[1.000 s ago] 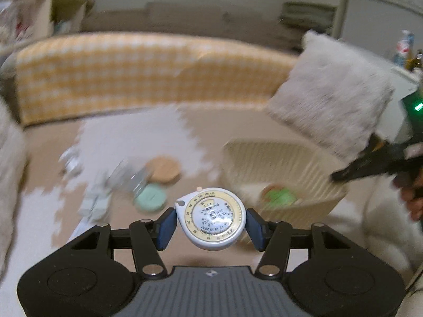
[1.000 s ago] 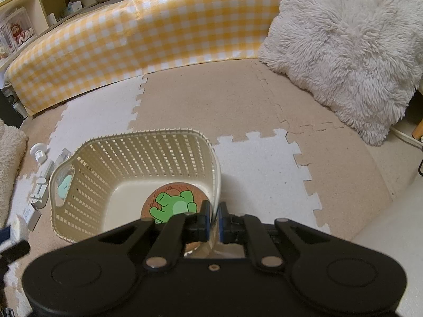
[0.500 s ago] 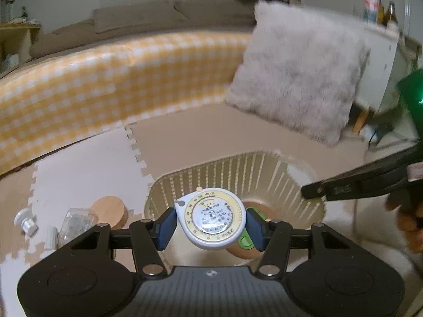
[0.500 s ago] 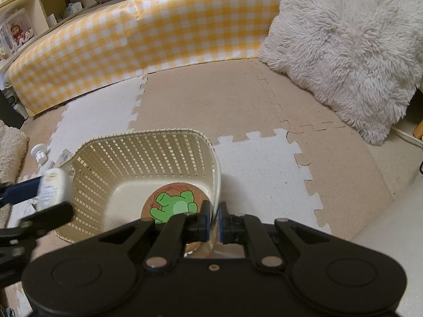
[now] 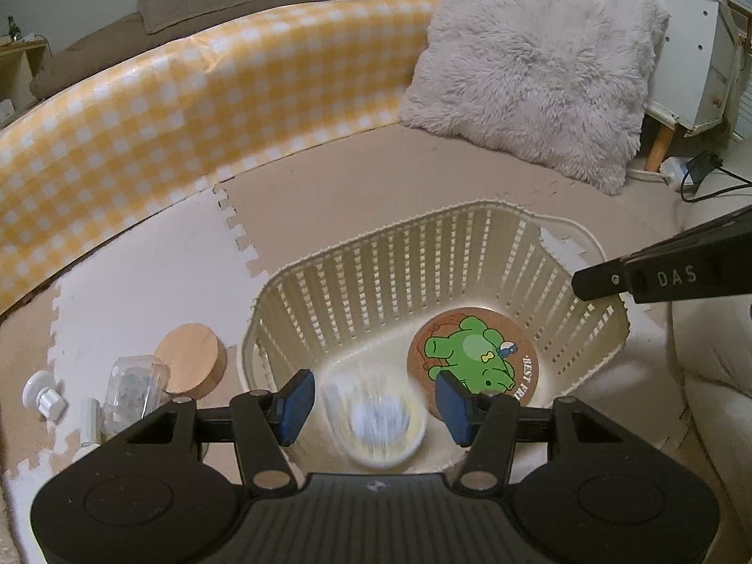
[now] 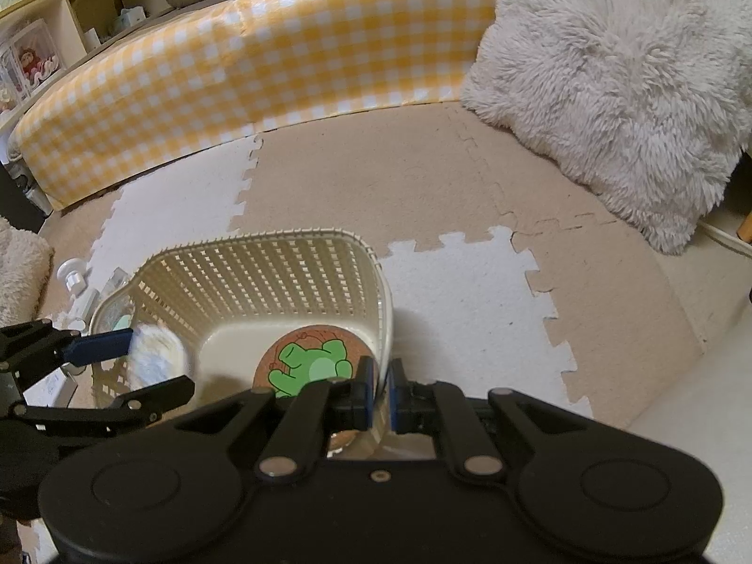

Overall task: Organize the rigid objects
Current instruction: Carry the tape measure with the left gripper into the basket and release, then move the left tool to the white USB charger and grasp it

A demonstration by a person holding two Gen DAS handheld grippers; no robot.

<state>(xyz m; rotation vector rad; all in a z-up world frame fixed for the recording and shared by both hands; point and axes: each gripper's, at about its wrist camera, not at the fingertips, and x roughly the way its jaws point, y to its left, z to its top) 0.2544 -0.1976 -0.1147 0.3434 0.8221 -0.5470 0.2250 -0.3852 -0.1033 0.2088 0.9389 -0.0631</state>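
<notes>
Basket (image 5: pixel 423 254): cream plastic, slotted walls, centre of both views. Coaster (image 5: pixel 474 357) inside it: cork brown, bright green cartoon animal, white lettering at its lower right edge. Blurred round thing (image 5: pixel 376 423) between the left gripper (image 5: pixel 371 406) pads: white, pale yellow ring. Both grippers black with blue pads; right gripper (image 6: pixel 381 392) same scheme. Lid (image 5: pixel 190 359), lower left of left view: light wood. Jar (image 5: pixel 134 387) beside it: clear. Knob (image 5: pixel 42 395), far left: white. Floor mat (image 6: pixel 423 178): 2 colours, beige and white puzzle tiles. Bolster (image 6: pixel 235 70), upper frame: yellow-white gingham. Cushion (image 6: pixel 620 80), upper right: off-white shaggy.
</notes>
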